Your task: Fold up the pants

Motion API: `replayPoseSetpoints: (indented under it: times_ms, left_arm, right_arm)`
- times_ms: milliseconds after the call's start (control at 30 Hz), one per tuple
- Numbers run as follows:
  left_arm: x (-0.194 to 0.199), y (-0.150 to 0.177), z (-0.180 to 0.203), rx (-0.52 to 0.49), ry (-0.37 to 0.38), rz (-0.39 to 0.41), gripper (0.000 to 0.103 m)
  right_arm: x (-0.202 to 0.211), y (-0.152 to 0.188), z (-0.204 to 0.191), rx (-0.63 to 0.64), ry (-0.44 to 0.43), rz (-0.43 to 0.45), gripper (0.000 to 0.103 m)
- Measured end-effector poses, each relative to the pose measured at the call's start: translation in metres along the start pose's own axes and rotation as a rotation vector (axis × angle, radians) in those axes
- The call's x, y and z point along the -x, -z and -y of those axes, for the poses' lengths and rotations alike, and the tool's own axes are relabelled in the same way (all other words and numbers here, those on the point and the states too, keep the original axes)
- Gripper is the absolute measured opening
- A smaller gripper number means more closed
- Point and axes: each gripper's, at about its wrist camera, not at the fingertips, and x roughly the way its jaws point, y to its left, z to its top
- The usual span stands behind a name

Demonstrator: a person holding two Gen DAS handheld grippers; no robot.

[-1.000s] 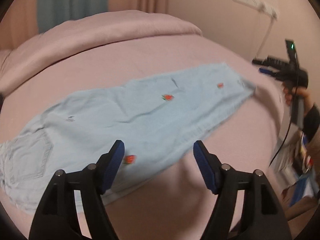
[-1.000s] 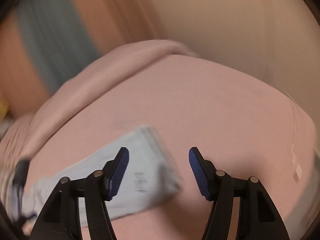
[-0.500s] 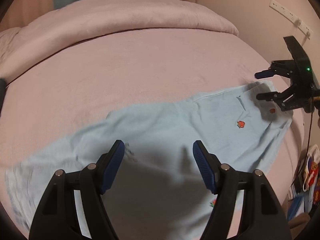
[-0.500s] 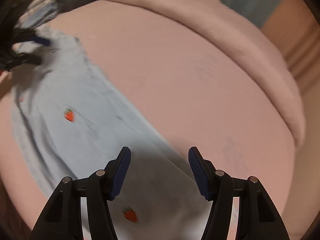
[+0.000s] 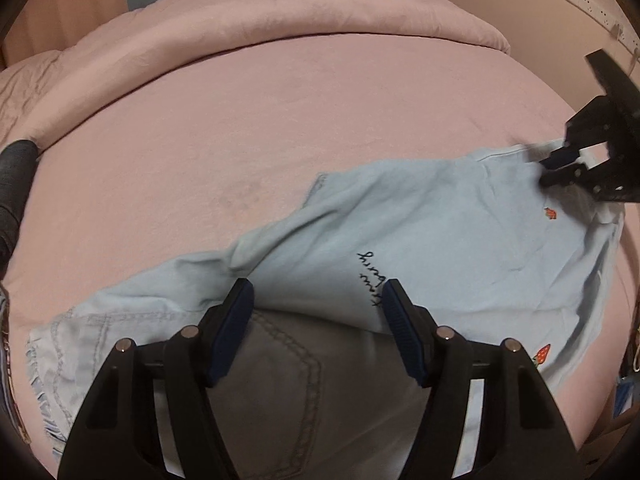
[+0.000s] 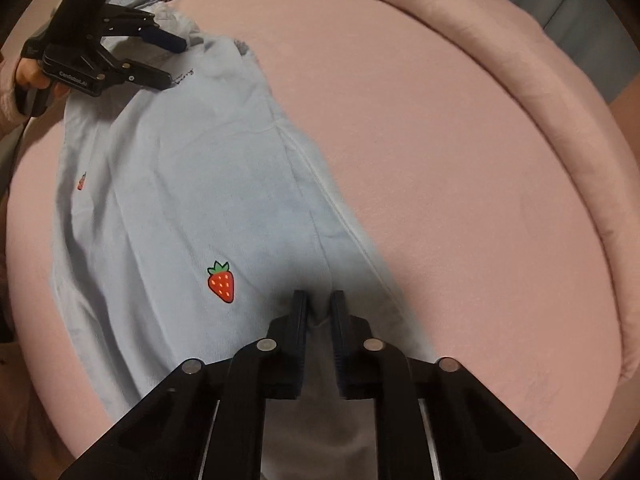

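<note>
Near the pink bed's (image 5: pixel 248 128) right edge, the right gripper (image 6: pixel 319 312) pinches the light-blue strawberry-print denim pants (image 5: pixel 440 240); the left gripper (image 5: pixel 318 312) gapes empty over the waist, needing to clamp next.

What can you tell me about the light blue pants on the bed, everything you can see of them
The light blue pants look like soft denim, with red strawberry patches and dark script embroidery. They lie loosely rumpled on the pink bed cover, one part lapped over another. A stitched back pocket shows under the open left gripper, which hovers at the fabric's folded edge. The right gripper is shut on a pinch of fabric near the far end. Frayed edges show by the pocket end.
</note>
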Motion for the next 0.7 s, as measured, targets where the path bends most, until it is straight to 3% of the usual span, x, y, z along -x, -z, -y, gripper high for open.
replayPoseSetpoints:
  times_ms: [167, 300, 367, 467, 533, 633, 700]
  left_arm:
    - [0.002, 0.003, -0.006, 0.034, -0.032, 0.015, 0.068]
    - [0.001, 0.001, -0.008, 0.043, -0.034, 0.011, 0.069]
    - [0.001, 0.001, -0.007, 0.038, -0.055, 0.008, 0.069]
    - [0.010, 0.010, -0.011, 0.008, -0.116, 0.002, 0.070]
    - [0.021, 0.026, -0.019, -0.003, -0.146, -0.013, 0.070]
    - [0.043, 0.053, -0.028, 0.009, -0.129, -0.008, 0.070]
    - [0.050, 0.069, -0.033, -0.001, -0.153, -0.022, 0.070]
  right_arm:
    - [0.012, -0.016, 0.009, -0.005, 0.096, 0.043, 0.006]
    - [-0.020, -0.027, 0.005, -0.011, 0.055, -0.059, 0.006]
    - [-0.029, -0.031, 0.009, -0.042, 0.068, -0.043, 0.006]
    - [-0.011, -0.016, 0.019, -0.160, 0.090, 0.015, 0.017]
    - [0.011, 0.006, 0.018, -0.244, 0.084, 0.076, 0.017]
    - [0.044, 0.063, -0.026, -0.360, 0.006, 0.158, 0.018]
    - [0.034, 0.100, -0.051, -0.385, 0.006, 0.081, 0.018]
